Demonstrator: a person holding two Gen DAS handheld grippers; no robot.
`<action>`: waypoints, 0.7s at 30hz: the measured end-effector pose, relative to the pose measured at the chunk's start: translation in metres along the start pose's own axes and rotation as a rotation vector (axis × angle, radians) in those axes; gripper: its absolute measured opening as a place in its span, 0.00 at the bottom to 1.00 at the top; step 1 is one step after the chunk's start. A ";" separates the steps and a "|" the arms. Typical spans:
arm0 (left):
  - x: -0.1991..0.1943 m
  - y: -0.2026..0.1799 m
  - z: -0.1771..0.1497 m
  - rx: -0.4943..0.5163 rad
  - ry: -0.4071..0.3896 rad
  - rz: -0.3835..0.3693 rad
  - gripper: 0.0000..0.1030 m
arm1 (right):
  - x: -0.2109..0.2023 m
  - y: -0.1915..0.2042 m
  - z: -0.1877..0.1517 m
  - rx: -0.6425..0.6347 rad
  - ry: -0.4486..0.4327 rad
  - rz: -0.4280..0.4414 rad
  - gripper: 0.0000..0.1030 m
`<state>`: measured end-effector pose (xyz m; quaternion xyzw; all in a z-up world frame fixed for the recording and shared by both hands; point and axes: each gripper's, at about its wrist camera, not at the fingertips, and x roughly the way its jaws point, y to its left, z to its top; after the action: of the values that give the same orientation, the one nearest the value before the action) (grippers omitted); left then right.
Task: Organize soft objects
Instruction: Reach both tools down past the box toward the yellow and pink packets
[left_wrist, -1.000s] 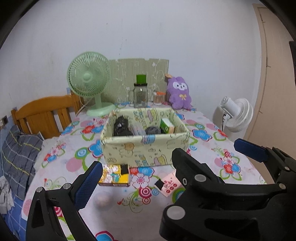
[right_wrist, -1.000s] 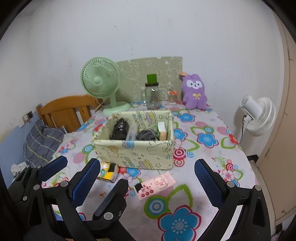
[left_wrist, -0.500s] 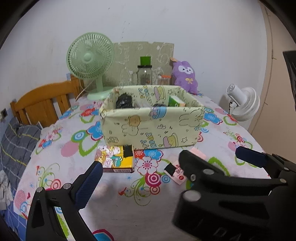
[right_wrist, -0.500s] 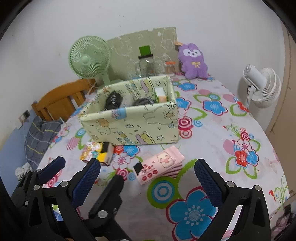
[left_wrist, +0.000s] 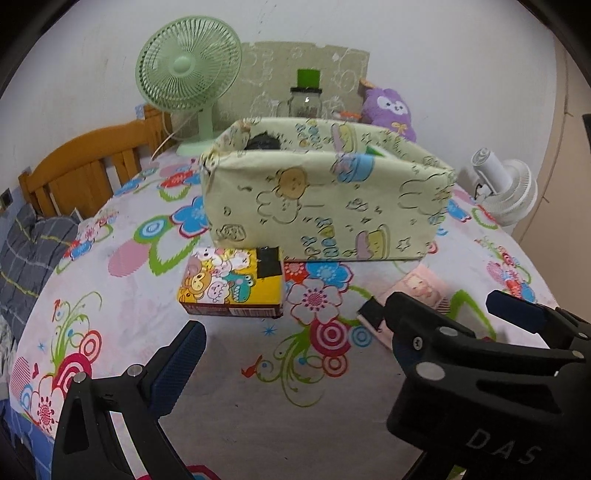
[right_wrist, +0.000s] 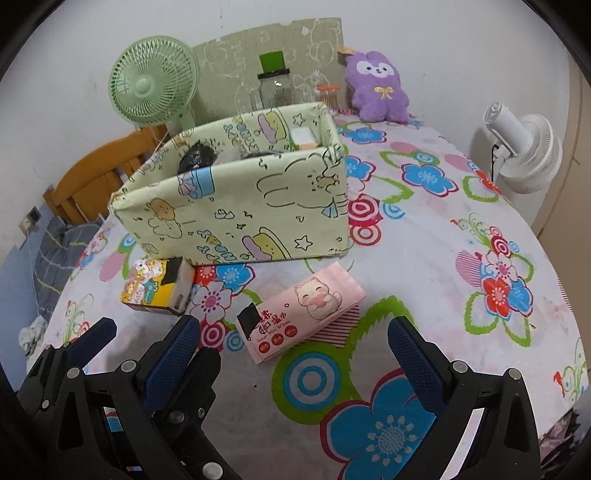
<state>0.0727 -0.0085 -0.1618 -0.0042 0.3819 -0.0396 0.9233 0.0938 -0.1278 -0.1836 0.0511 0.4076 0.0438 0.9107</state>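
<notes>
A yellow cartoon tissue pack (left_wrist: 232, 286) (right_wrist: 155, 288) lies on the floral tablecloth, against the front of a pale green fabric box (left_wrist: 325, 206) (right_wrist: 236, 214). A pink wet-wipes pack (right_wrist: 303, 310) (left_wrist: 417, 288) lies to its right. My left gripper (left_wrist: 295, 332) hovers open just short of the tissue pack. My right gripper (right_wrist: 293, 326) is open low over the table, its fingers straddling the near end of the wipes pack. The right gripper's left finger (left_wrist: 424, 339) hides my left gripper's right finger. A purple plush (right_wrist: 378, 86) sits at the back by the wall.
The box holds dark bundles and a small carton. Behind it stand a green fan (left_wrist: 188, 66) and a glass jar (right_wrist: 275, 85). A white fan (right_wrist: 524, 151) stands off the table's right edge. On the left are a wooden chair (left_wrist: 85, 162) and a grey plaid cloth (left_wrist: 26, 254).
Both grippers have dropped lower and moved forward toward the two packs. The box and packs look larger and have not shifted. Both grippers stay open.
</notes>
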 end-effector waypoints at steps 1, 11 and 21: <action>0.003 0.001 0.001 -0.002 0.008 0.006 0.99 | 0.002 0.001 0.000 -0.002 0.005 0.000 0.98; 0.031 0.010 0.003 -0.031 0.096 0.040 0.99 | 0.033 0.003 0.005 0.014 0.088 0.004 0.87; 0.038 0.015 0.007 -0.039 0.117 0.047 0.97 | 0.046 0.014 0.014 -0.038 0.102 -0.009 0.74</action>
<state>0.1055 0.0031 -0.1839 -0.0111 0.4358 -0.0107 0.8999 0.1342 -0.1091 -0.2067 0.0295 0.4528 0.0500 0.8897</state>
